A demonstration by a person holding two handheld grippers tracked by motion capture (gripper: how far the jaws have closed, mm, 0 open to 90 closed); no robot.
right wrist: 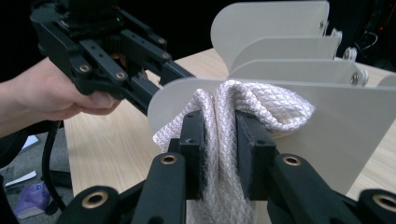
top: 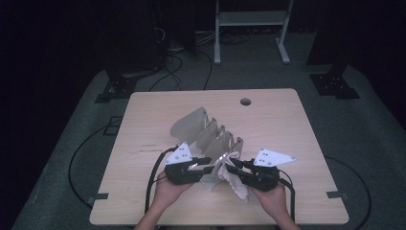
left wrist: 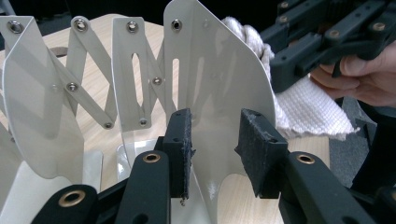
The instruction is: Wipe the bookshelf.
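Cloth (right wrist: pixel 224 121): its lower part drops behind the right claw (right wrist: pixel 219 140) and off the picture's bottom edge.
Rack plate (left wrist: pixel 210 84): hides most of the cloth in the left gripper view.
Left claw (left wrist: pixel 215 144): whether its pads touch the plate is hard to tell.
Arms: cut off at the bottom of the high view.
Bench (top: pixel 287 120): near edge cut off.
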